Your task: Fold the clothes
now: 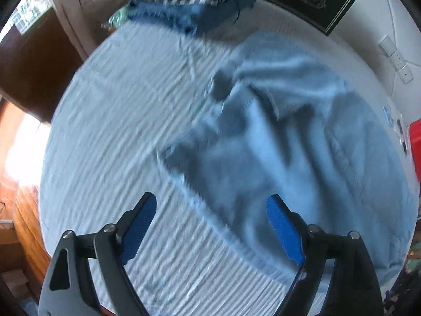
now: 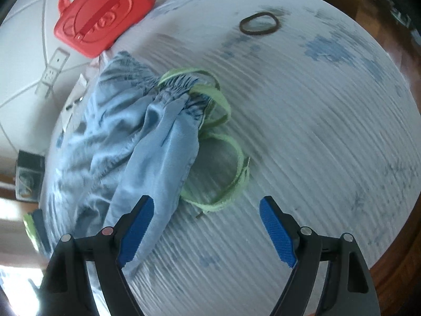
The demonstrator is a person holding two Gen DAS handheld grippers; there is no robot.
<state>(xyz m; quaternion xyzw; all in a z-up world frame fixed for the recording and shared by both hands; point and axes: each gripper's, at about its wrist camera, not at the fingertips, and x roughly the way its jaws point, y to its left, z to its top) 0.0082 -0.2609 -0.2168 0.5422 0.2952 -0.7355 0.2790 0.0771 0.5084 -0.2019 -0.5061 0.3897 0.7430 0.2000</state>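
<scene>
both tools (image 1: 211, 226) (image 2: 206, 226) spread above garment (image 1: 284, 142)

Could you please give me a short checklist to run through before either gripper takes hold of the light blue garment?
1. Left hand-held gripper open and holding nothing: ok.
2. Right hand-held gripper open and holding nothing: ok.
3. Light blue garment lying flat: not ok, it is rumpled and bunched.
4. Green straps tidy: not ok, they loop loose onto the striped sheet.
5. Folded stack apart from the garment: ok.
6. Hair tie out of the way: ok.
</scene>
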